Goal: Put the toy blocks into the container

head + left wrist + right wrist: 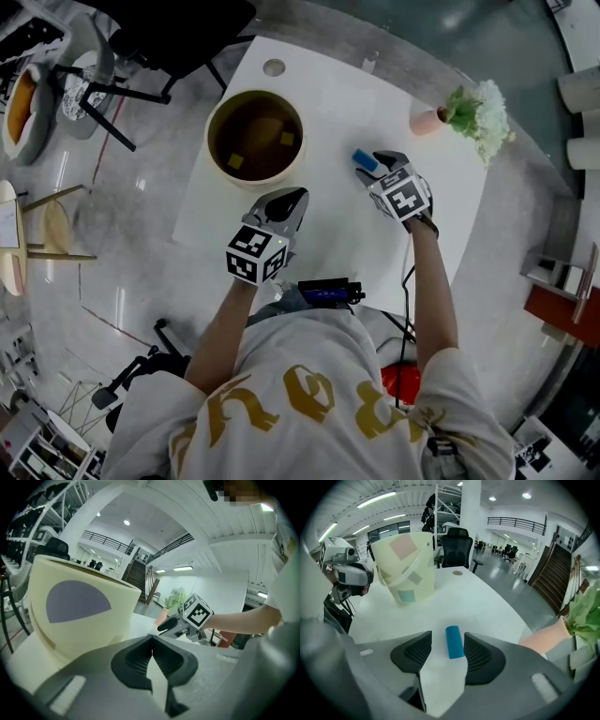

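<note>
A blue cylinder block [453, 641] lies on the white table [328, 103], between the jaws of my right gripper [448, 649], which stands open around it without touching it. In the head view the block [364, 160] shows just beyond the right gripper [372, 166]. The cream bucket container [255, 139] stands at the table's far left with two yellow blocks [235, 161] inside. My left gripper [292, 199] hovers just in front of the bucket [79, 611], and its jaws [151, 651] are shut and empty.
A pink pot with a green and white plant [473, 112] stands at the table's far right. A small round grommet [274, 67] sits behind the bucket. A black chair [178, 28] stands beyond the table's far edge.
</note>
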